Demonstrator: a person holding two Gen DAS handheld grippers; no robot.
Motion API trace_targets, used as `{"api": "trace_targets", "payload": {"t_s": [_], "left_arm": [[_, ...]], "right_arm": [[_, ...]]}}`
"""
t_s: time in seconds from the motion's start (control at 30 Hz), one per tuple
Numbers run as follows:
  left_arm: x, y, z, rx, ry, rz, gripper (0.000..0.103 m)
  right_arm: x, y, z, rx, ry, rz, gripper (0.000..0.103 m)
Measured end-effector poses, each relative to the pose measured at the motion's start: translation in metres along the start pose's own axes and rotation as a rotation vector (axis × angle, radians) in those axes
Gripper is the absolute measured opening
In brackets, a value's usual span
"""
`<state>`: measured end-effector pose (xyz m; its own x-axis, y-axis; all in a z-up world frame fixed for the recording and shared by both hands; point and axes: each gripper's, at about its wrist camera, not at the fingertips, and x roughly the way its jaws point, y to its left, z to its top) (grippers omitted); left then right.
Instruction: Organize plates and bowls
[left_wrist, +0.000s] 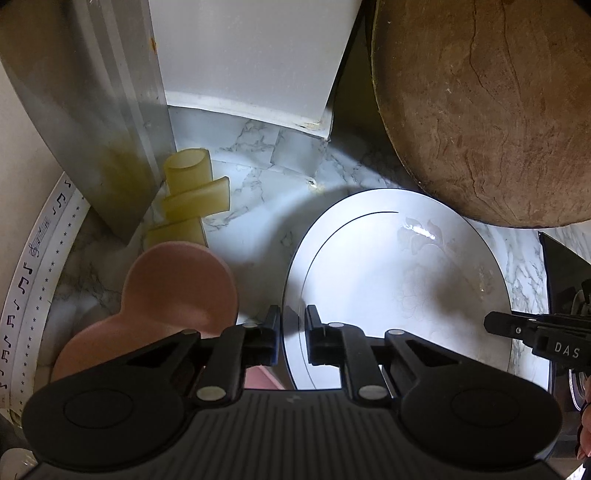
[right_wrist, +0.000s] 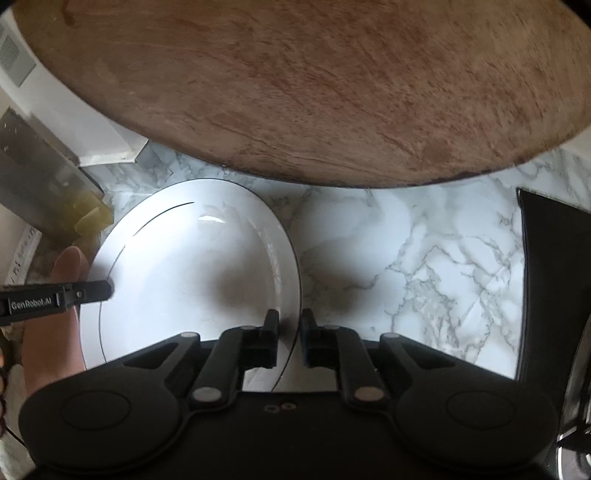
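A white plate (left_wrist: 399, 280) with a thin dark rim line and a faint flower print lies over the marble counter; it also shows in the right wrist view (right_wrist: 192, 266). My left gripper (left_wrist: 291, 325) is shut on the plate's left rim. My right gripper (right_wrist: 290, 328) is shut on its right rim. Each gripper shows in the other's view: the right gripper (left_wrist: 517, 328) at the plate's right edge and the left gripper (right_wrist: 74, 295) at its left edge. A pink plate (left_wrist: 173, 291) sits left of the white plate, partly under my left gripper.
A large round wooden board (left_wrist: 487, 103) leans at the back above the plate, and fills the top of the right wrist view (right_wrist: 314, 85). A yellowish plastic piece (left_wrist: 192, 192) lies by a metal panel (left_wrist: 85, 110). A music-note-rimmed plate (left_wrist: 33, 273) sits far left. A dark object (right_wrist: 550, 288) stands right.
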<state>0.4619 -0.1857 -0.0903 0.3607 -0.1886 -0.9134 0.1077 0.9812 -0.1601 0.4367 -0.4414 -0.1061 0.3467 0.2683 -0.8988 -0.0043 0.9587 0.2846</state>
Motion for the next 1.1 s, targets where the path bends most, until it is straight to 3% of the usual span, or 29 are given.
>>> {"api": "trace_targets", "payload": {"t_s": [0.5, 1.1], "left_arm": [[-0.002, -0.006, -0.015, -0.017, -0.012, -0.011, 0.01], [-0.052, -0.06, -0.066, 0.092, -0.042, -0.069, 0.01]], "right_arm": [[-0.012, -0.009, -0.013, 0.03, -0.017, 0.015, 0.01], [-0.089, -0.031, -0.079, 0.109, -0.082, 0.007, 0.009]]}}
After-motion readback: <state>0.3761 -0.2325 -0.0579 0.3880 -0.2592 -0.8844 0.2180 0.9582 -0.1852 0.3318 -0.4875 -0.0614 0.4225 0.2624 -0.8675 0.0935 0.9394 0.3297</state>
